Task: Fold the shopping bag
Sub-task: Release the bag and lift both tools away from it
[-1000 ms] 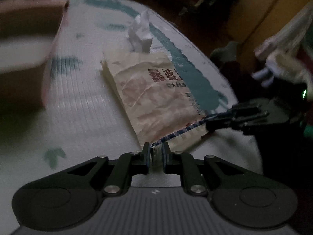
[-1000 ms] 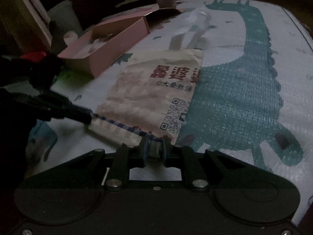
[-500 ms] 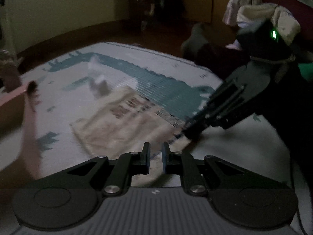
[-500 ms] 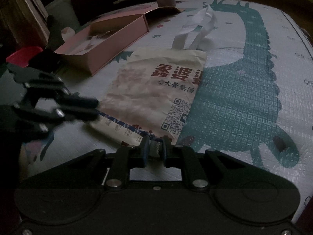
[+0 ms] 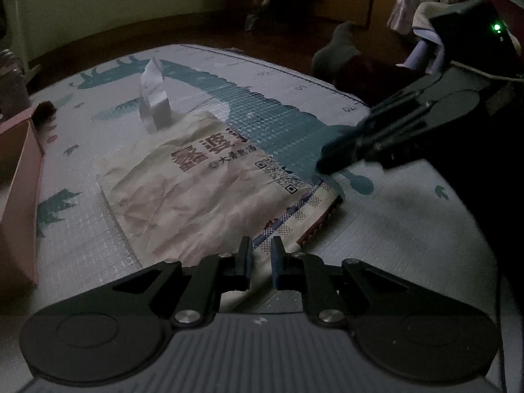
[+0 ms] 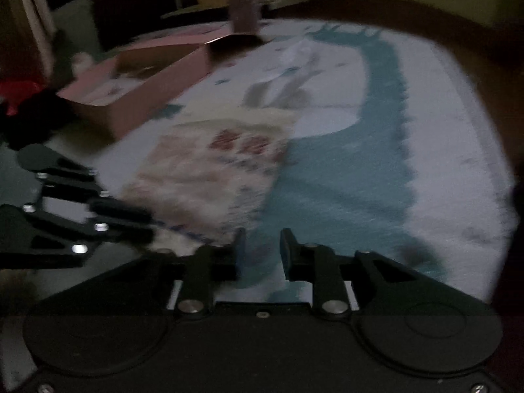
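From the left wrist view, the left gripper [image 5: 261, 255] tilts down over the near edge of the shopping bag [image 5: 203, 193], its jaws parted by a narrow gap with nothing pinched; the bag's patterned hem lies just beyond the tips. The bag rests flat and creased on the dinosaur mat [image 5: 409, 229], its long axis running from the near right hem away to the upper left, where its pale handles [image 5: 154, 98] stick up at the far end. The printed characters read across the bag, nearer the far end. The right gripper [image 5: 322, 160] reaches in from the right, slanting down, its tips just above the bag's right hem corner. A pink box [image 5: 19, 190] stands at the left edge of the mat.

From the right wrist view, which is blurred, the right gripper [image 6: 262, 245] points down at the mat, and its jaws have just been opening; they stand apart with only mat between them. The bag [image 6: 209, 177] lies ahead and left, handles away. The left gripper [image 6: 144, 226] comes in from the left, its tips at the bag's near left corner. The pink box [image 6: 131, 88] sits beyond, to the left.
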A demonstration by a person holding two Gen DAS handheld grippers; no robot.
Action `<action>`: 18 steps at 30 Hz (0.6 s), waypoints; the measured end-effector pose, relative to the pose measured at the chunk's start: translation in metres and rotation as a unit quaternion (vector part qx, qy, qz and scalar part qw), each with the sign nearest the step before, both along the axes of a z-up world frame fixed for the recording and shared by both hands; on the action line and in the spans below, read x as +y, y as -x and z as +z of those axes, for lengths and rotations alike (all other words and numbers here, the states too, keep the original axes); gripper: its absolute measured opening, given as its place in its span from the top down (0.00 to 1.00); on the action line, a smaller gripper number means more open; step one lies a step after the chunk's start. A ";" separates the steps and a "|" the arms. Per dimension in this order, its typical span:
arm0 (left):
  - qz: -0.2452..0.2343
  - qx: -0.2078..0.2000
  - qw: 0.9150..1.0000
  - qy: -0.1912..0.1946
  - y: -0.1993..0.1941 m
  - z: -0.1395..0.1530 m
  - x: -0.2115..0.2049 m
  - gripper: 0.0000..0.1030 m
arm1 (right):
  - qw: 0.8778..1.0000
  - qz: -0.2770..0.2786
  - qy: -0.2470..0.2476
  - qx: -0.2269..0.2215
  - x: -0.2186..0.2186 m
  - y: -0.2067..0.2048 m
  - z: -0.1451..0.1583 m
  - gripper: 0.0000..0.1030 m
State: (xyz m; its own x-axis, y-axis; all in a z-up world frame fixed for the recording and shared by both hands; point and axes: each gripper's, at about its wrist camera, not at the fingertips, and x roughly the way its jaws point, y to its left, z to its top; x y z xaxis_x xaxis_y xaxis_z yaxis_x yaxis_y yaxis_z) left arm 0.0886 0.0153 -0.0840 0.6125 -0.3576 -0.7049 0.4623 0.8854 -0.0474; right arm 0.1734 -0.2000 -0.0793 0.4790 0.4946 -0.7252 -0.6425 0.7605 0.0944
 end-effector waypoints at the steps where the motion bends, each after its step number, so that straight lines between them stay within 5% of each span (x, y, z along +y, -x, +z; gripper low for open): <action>1: 0.001 0.001 1.000 0.001 0.000 0.000 0.000 0.88 | 1.000 0.004 -0.006 -0.006 -0.001 0.002 0.003 0.84; 9: 0.002 0.002 1.000 0.005 -0.001 0.000 0.002 0.88 | 0.990 0.128 0.032 -0.051 0.044 0.032 -0.003 0.84; 18: -0.002 0.006 1.000 0.009 -0.001 0.000 0.009 0.88 | 0.994 0.109 0.005 -0.016 0.037 0.021 -0.013 0.88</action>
